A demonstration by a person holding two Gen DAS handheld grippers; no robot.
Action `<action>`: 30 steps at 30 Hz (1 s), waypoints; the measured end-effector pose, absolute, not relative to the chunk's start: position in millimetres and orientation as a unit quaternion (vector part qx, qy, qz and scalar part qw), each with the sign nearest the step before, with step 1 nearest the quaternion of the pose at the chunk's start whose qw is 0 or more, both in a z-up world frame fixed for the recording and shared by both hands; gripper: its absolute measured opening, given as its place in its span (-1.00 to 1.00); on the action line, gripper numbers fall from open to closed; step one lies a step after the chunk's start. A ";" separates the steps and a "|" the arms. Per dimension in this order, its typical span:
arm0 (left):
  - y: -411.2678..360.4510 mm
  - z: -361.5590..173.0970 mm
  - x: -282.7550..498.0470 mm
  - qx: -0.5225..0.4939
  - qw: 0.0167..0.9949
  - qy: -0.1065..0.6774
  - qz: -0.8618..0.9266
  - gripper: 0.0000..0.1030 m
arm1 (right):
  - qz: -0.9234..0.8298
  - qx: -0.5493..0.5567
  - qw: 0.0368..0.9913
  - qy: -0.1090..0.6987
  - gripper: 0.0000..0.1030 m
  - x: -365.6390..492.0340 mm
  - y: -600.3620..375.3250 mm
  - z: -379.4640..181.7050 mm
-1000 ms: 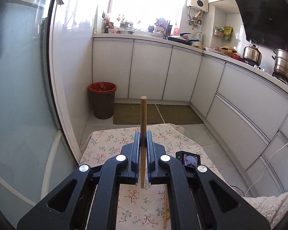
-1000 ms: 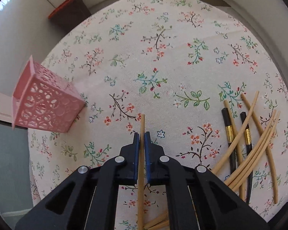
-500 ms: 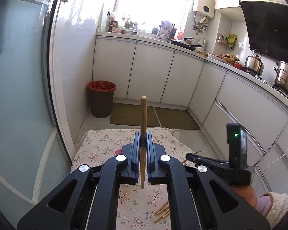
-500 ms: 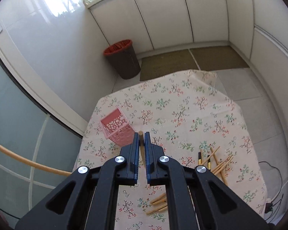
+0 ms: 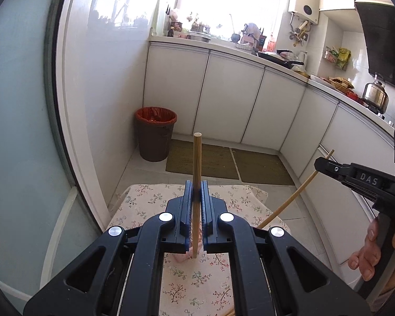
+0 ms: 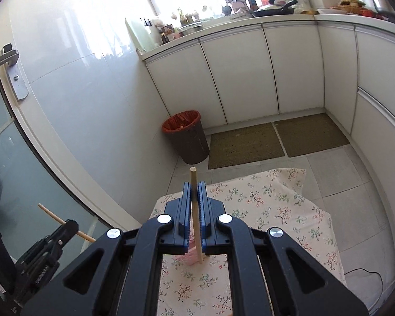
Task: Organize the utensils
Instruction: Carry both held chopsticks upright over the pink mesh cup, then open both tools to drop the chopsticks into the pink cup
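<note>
My left gripper (image 5: 196, 189) is shut on a light wooden chopstick (image 5: 197, 158) that stands up between its blue pads. My right gripper (image 6: 194, 192) is shut on a second wooden chopstick (image 6: 193, 181), slightly tilted. Both hang high above the floral-cloth table (image 5: 150, 202). In the left wrist view the right gripper (image 5: 326, 164) comes in from the right with its chopstick (image 5: 295, 197) slanting down, a person's hand (image 5: 368, 252) on its handle. In the right wrist view the left gripper (image 6: 71, 223) shows at the lower left. A pink basket (image 6: 191, 258) lies on the cloth, mostly hidden behind the fingers.
A brown bin with a red liner (image 5: 155, 134) stands on the floor beyond the table, beside two green mats (image 6: 245, 144). White cabinets (image 5: 229, 100) line the back and right. A glass door (image 6: 39, 158) is to the left. A cable (image 6: 366, 273) lies on the floor.
My right gripper has risen from just above the cloth with its chopstick and tipped up toward the kitchen. It has come into the left wrist view. My left gripper has shifted sideways, chopstick still held.
</note>
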State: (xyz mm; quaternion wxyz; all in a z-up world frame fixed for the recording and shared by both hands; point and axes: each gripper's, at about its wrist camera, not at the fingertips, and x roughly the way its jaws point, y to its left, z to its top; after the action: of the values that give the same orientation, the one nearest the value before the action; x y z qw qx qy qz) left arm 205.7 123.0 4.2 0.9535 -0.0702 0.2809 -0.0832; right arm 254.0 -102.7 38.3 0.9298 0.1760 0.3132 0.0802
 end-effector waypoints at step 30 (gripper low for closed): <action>137.7 -38.3 245.4 -0.102 0.953 0.281 -0.042 -0.49 | 0.107 0.132 0.918 0.360 -0.82 327.4 -28.4 -56.7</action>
State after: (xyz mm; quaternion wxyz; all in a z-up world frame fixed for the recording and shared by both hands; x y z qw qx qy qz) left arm 245.4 137.7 -38.3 0.9533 -0.1023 0.2812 -0.0420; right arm 327.4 -28.4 -56.7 0.9176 0.1316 0.3596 0.1067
